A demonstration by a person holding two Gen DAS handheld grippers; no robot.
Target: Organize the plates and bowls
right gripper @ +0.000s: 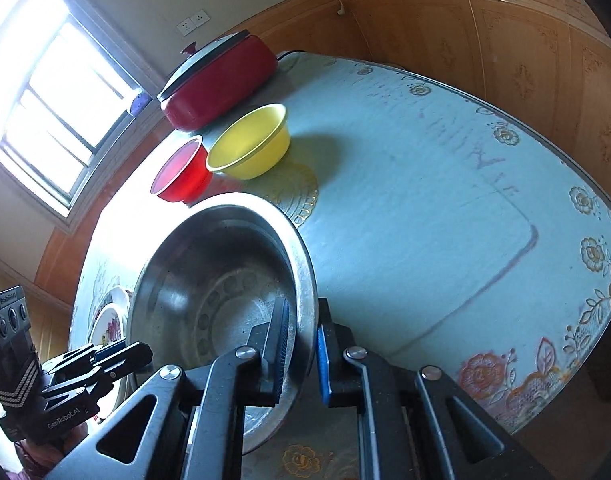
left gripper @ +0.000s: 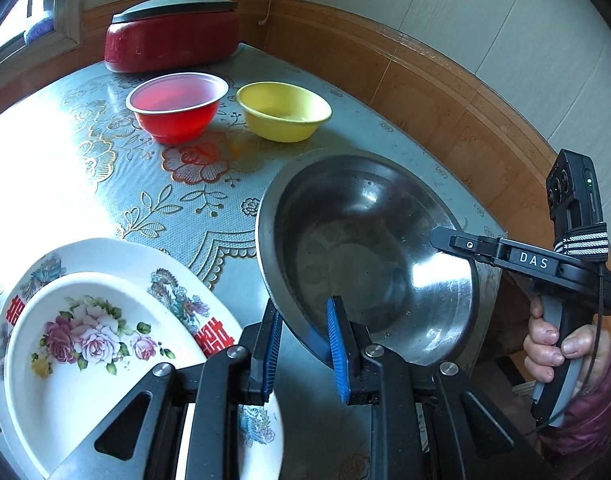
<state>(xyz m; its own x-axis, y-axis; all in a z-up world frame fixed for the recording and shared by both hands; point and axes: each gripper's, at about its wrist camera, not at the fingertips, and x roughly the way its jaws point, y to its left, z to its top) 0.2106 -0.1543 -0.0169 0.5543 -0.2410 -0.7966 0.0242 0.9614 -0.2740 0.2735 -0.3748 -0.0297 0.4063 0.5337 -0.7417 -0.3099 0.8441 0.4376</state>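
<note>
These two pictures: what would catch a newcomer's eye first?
The big steel bowl in the foreground, tilted, its rim pinched by both the left gripper and the right gripper. Behind it sit a red bowl and a yellow bowl side by side on the flowered tablecloth.

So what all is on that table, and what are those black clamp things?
Metal basin: one, silver, tilted at the near table edge, its rim held on two sides.
Plates: two, white with flowers, stacked, left of the basin.
Red bowl: one, translucent red, farther back.
Yellow bowl: one, yellow, just beside the red bowl.
Cooker: one, red with grey lid, far end by the wall.
Tablecloth: one, pale blue with flower print.
Wall socket: white, above the cooker.
Left gripper: black with blue pads, shut on the basin rim.
Right gripper: same make, shut on the opposite rim.
Hand: grips the right gripper's handle.
</note>
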